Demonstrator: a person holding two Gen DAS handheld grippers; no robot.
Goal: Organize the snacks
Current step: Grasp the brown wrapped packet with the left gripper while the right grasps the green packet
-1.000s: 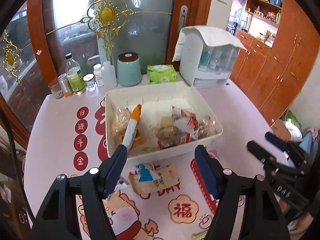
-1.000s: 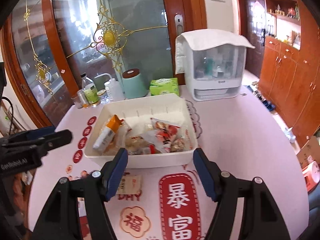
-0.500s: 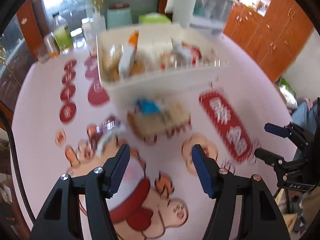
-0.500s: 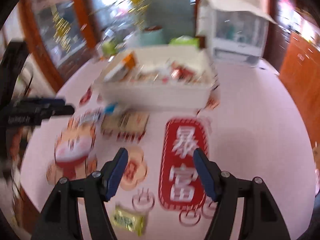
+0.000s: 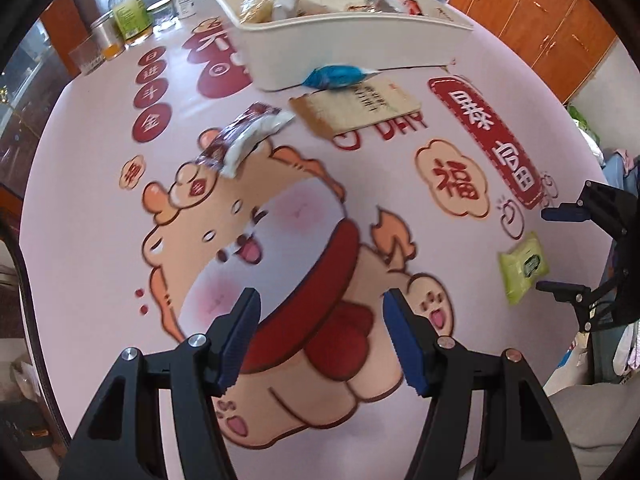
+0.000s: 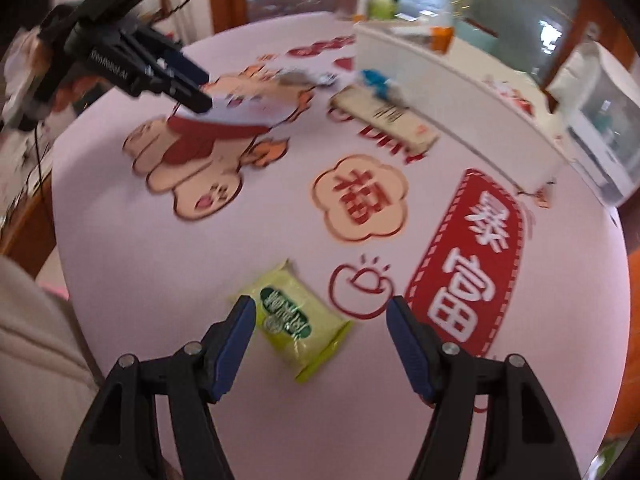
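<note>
A white bin (image 5: pixel 352 40) holding several snacks stands at the table's far side. In front of it lie a blue-wrapped snack (image 5: pixel 340 76), a tan packet (image 5: pixel 360 108) and a red-and-white packet (image 5: pixel 248 136). My left gripper (image 5: pixel 320 308) is open and points down over the cartoon print, with nothing between its fingers. A green packet (image 6: pixel 296 316) lies flat near the table's front edge. My right gripper (image 6: pixel 320 312) hangs open just above it, the packet nearer the left finger, pads not touching. The right gripper (image 5: pixel 560 251) and green packet (image 5: pixel 522 268) also show in the left wrist view.
Bottles and jars (image 5: pixel 128 12) stand at the table's back left. A white countertop appliance (image 6: pixel 600 92) sits beyond the bin (image 6: pixel 460 100). Wooden cabinets (image 5: pixel 540 20) line the right wall. The round table's rim curves close below both grippers. The left gripper (image 6: pixel 202 90) hovers at the upper left of the right wrist view.
Both grippers have dropped toward the table and tipped downward, so the bin slid to the top of each view. The right gripper rolled and came over the green packet.
</note>
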